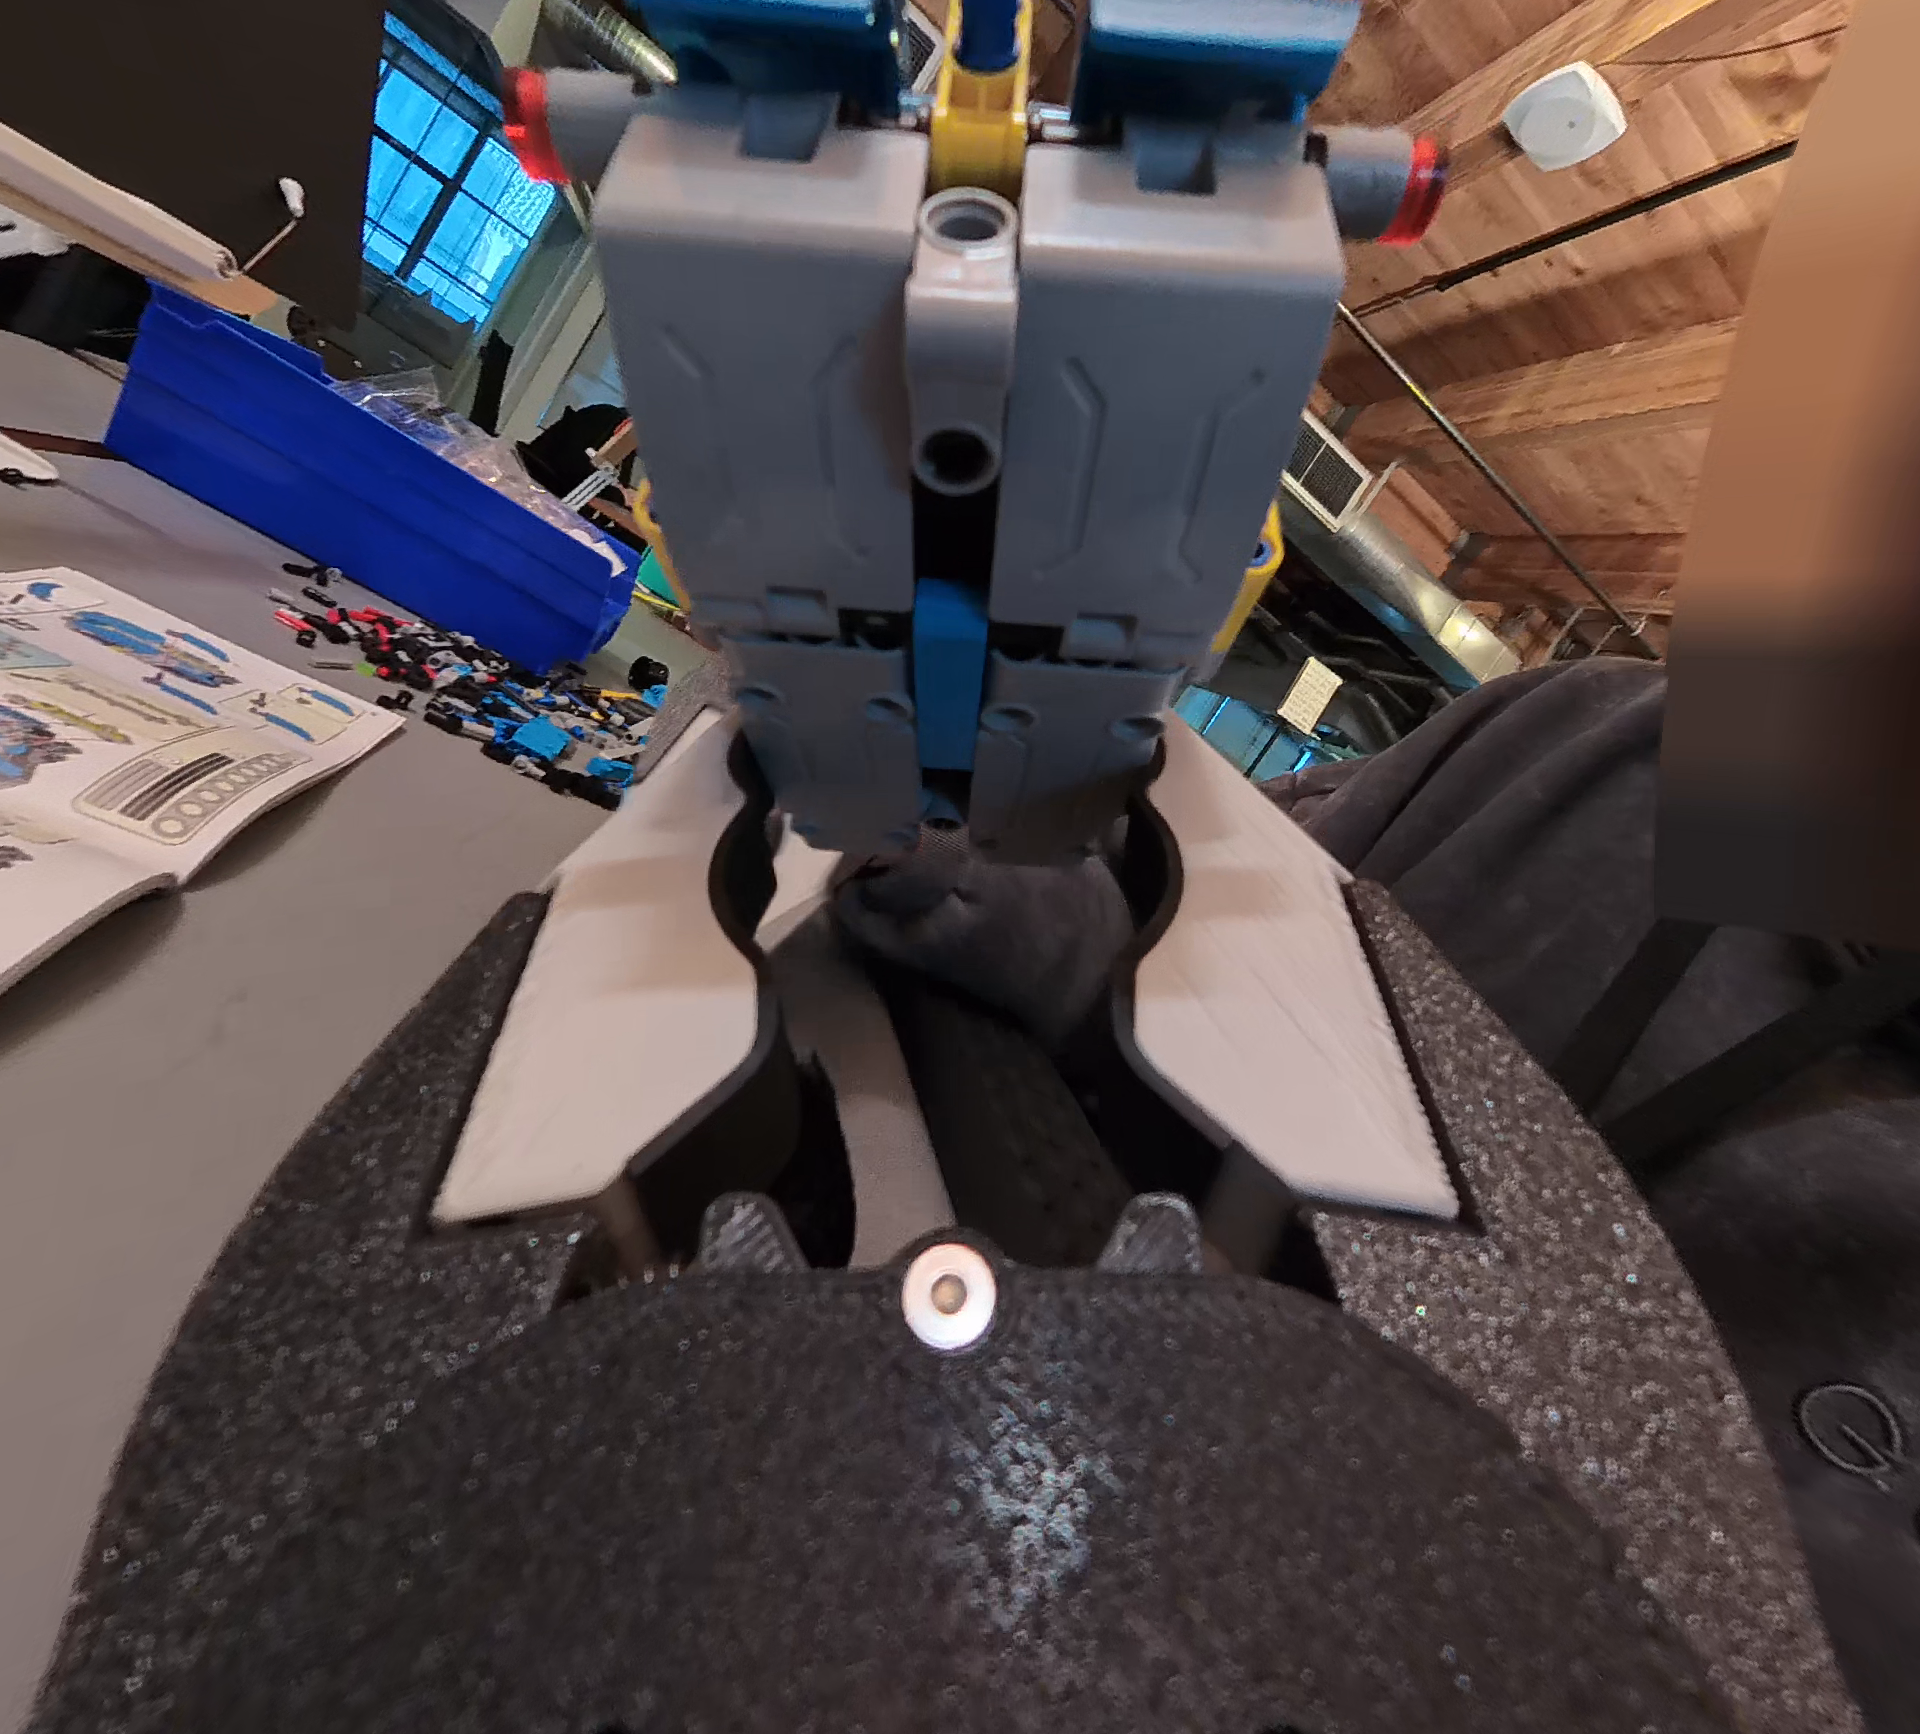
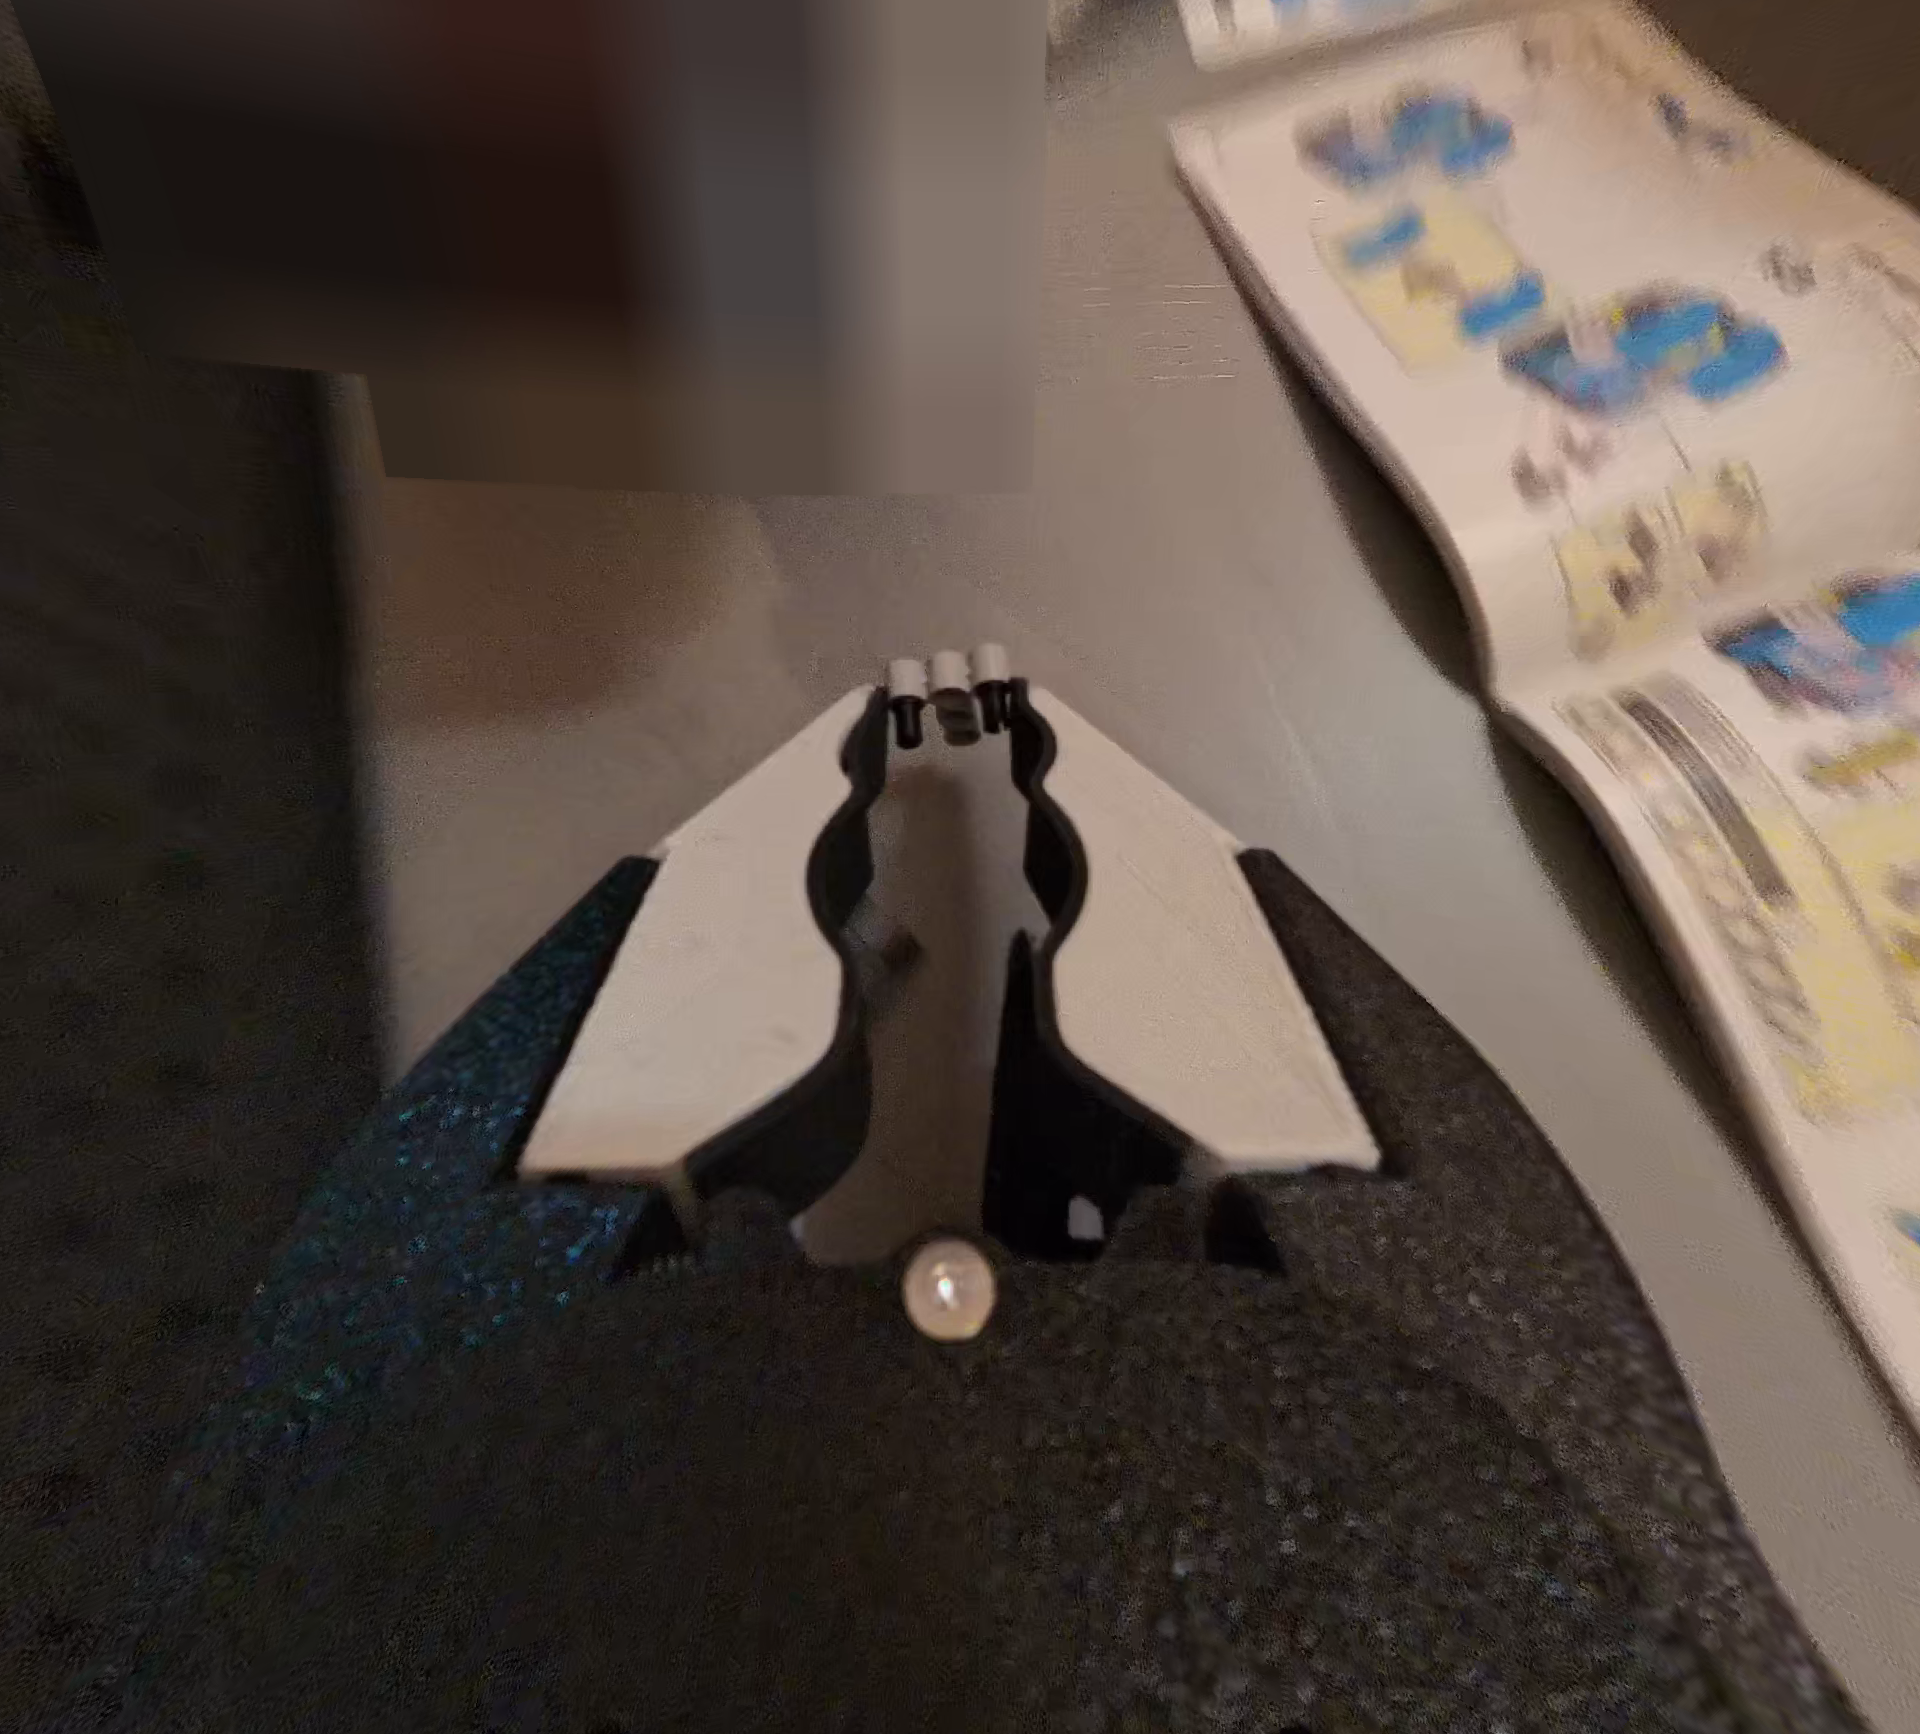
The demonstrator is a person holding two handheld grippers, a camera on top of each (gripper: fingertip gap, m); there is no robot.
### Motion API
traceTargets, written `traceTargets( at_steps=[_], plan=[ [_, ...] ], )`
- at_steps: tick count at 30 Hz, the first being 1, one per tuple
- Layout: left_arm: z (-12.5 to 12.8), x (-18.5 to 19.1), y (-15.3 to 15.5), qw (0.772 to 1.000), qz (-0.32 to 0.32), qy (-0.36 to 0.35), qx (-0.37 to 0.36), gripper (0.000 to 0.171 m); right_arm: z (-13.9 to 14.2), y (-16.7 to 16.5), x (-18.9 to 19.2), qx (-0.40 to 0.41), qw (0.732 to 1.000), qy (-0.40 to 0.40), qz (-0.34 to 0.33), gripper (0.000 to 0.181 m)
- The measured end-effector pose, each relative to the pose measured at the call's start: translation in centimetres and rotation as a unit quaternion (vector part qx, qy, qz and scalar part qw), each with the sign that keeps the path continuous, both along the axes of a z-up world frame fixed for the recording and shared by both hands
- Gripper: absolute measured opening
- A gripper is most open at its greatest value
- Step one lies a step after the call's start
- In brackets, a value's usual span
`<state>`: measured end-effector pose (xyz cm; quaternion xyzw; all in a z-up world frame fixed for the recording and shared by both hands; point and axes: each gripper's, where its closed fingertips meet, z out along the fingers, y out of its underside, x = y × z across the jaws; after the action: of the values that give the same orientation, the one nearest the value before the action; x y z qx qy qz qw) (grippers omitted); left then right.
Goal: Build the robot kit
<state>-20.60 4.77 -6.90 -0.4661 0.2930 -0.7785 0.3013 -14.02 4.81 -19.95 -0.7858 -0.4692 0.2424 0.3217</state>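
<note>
Your left gripper (image 1: 951,801) pinches the lower end of a grey, blue and yellow plastic brick-built model (image 1: 961,396), held upright off the grey table (image 1: 208,1009), presumably to expose its panelled face. Your right gripper (image 2: 948,708) is pressed on a small grey connector piece with black pins (image 2: 948,682), held above that table. An open printed instruction booklet (image 2: 1558,479) lies along the table's edge. A blue plastic bin (image 1: 343,479) stands beside a scatter of small loose parts (image 1: 488,687).
</note>
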Motion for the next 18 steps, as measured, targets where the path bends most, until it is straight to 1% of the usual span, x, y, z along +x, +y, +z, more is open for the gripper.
traceTargets(
  at_steps=[1,2,3,6,9,13,15,17,18],
  plan=[
    [0.0,0.1,0.0,1.000,-0.002,0.000,-0.001,0.067,-1.5,0.1,1.6,0.014,0.999,-0.052,0.004,0.023],
    [-0.1,0.2,-0.1,1.000,-0.004,0.001,-0.002,0.066,-2.5,0.1,2.8,0.017,0.997,-0.078,0.007,0.022],
    [-0.2,0.3,-0.2,1.000,-0.006,0.004,-0.001,0.066,-2.9,0.0,3.6,0.013,0.997,-0.077,0.003,0.022],
    [-0.5,0.6,-0.4,1.000,-0.009,0.011,0.003,0.066,-3.0,-0.5,4.6,-0.026,0.999,-0.026,-0.004,0.021],
    [-0.6,0.6,-0.4,1.000,-0.010,0.012,0.004,0.066,-3.0,-0.8,5.4,-0.030,0.999,-0.022,-0.002,0.021],
    [-0.7,0.6,-0.3,1.000,-0.010,0.014,0.000,0.067,-3.0,-0.8,5.5,-0.026,0.999,-0.022,0.003,0.022],
    [-0.8,0.7,-0.3,1.000,-0.012,0.017,0.000,0.067,-3.0,-0.5,5.8,-0.024,0.999,-0.032,-0.013,0.023],
    [-0.9,0.8,-0.4,1.000,-0.012,0.020,0.002,0.067,-2.9,-0.3,6.4,-0.023,0.998,-0.048,-0.043,0.032],
    [-0.9,0.8,-0.4,1.000,-0.012,0.021,0.003,0.067,-2.8,-0.3,6.7,-0.026,0.996,-0.053,-0.063,0.033]
  ],
)
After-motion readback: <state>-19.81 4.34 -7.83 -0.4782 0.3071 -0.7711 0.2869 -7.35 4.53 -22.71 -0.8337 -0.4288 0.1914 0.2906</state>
